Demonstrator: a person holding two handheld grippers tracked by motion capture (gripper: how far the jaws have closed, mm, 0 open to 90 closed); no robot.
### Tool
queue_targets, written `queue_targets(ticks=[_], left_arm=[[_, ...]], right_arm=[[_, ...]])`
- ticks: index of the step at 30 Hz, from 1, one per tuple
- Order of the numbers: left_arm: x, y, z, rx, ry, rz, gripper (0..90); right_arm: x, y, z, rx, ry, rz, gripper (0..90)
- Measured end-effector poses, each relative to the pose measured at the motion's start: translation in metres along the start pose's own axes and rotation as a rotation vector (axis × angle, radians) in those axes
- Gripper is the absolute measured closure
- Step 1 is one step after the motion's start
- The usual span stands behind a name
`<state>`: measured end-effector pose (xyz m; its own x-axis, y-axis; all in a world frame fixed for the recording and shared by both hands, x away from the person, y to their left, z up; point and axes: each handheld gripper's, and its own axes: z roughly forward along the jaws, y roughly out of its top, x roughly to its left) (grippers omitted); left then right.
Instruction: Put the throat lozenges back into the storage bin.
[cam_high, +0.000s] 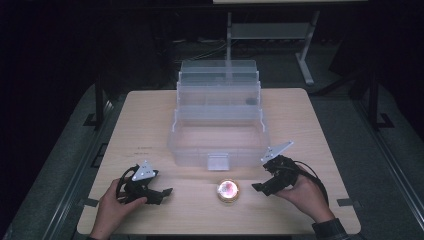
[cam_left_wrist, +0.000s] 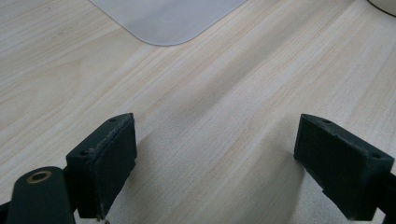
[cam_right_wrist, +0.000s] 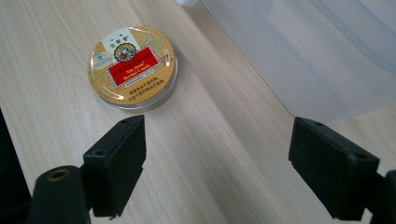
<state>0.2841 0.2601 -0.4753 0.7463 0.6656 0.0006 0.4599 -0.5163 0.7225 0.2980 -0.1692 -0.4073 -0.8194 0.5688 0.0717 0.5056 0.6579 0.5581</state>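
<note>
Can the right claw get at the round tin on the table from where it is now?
Probably yes. The right claw is open, pointing toward the tin, with only bare table between them; the clear box stands off to one side.

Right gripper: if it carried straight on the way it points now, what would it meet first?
Probably the round gold tin, lying ahead of the open right gripper, slightly off its centre line; depth is unclear.

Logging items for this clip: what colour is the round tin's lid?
Gold with a red label; round tin, best in the right gripper view.
</note>
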Motion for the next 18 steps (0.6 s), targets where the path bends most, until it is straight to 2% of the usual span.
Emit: queue_targets(ticks=[18], left_arm=[[0.000, 0.000, 0.000, 0.001, -0.001, 0.000, 12.2]], right_arm=[[0.013, 0.019, 0.007, 0.021, 0.035, -0.075, 18.4]])
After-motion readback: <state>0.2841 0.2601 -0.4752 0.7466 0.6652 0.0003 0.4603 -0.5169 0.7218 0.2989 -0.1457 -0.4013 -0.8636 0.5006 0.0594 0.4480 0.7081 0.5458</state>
